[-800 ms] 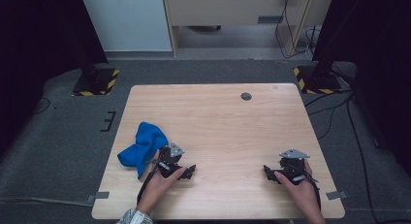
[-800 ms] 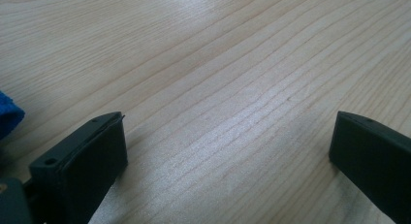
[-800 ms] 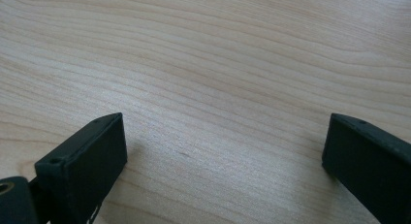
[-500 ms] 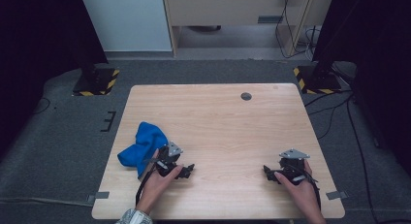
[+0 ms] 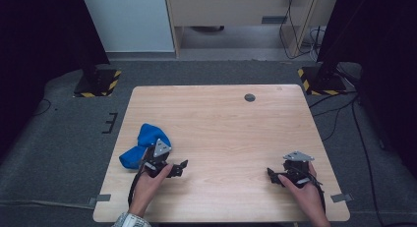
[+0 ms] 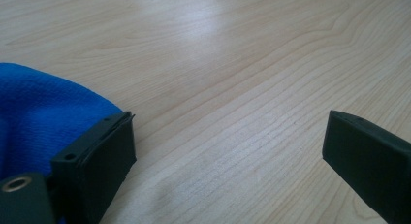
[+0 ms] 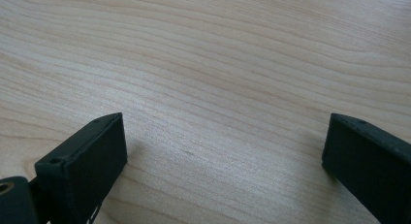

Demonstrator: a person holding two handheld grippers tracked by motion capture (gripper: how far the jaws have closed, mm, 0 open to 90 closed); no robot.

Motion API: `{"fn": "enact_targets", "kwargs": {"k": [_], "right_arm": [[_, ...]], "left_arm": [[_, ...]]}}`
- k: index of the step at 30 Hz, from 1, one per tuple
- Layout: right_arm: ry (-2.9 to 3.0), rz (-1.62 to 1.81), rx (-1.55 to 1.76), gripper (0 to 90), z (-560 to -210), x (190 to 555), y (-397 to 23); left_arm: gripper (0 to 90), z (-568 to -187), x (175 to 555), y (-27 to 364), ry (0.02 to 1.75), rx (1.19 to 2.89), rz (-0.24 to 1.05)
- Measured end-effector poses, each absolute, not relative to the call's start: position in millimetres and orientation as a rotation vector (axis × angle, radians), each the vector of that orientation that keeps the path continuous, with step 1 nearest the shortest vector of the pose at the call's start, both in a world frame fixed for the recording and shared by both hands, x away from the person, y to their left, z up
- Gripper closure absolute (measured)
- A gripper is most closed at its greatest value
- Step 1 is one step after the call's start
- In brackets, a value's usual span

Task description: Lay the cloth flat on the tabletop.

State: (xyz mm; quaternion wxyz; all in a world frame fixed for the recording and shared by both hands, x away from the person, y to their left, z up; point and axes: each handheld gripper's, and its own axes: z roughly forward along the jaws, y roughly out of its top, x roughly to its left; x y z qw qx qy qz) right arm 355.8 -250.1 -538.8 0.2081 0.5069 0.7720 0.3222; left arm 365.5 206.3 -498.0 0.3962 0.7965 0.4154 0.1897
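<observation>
the crumpled blue cloth (image 5: 142, 146) is lying at the left edge of the light wooden table (image 5: 226, 128), just beside the left gripper (image 5: 179, 165), whose jaws are standing wide and empty. a good grasp, in my judgement, is requiring a turn toward the cloth. the right gripper (image 5: 273, 177) is resting low, equally wide, empty.

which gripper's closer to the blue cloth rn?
Left. The left gripper sits right beside the blue cloth, jaws open, cloth just off one jaw in its own view. The right gripper is far across the table, jaws open over bare wood.
</observation>
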Motion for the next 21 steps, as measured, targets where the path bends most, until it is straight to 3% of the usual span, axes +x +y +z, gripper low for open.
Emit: {"fn": "enact_targets", "kwargs": {"k": [8, 13, 21], "right_arm": [[2.147, 0.897, 1.413, 2.4, -539, 356, -250], [2.147, 0.897, 1.413, 2.4, -539, 356, -250], [2.157, 0.902, 1.407, 2.3, -539, 355, -249]], "left_arm": [[4.8, -486, 358, 214, 1.026, 2.006, 0.509], [6.2, -479, 356, 223, 1.041, 1.977, 0.591], [6.1, -477, 356, 236, 1.075, 1.937, 0.58]]}}
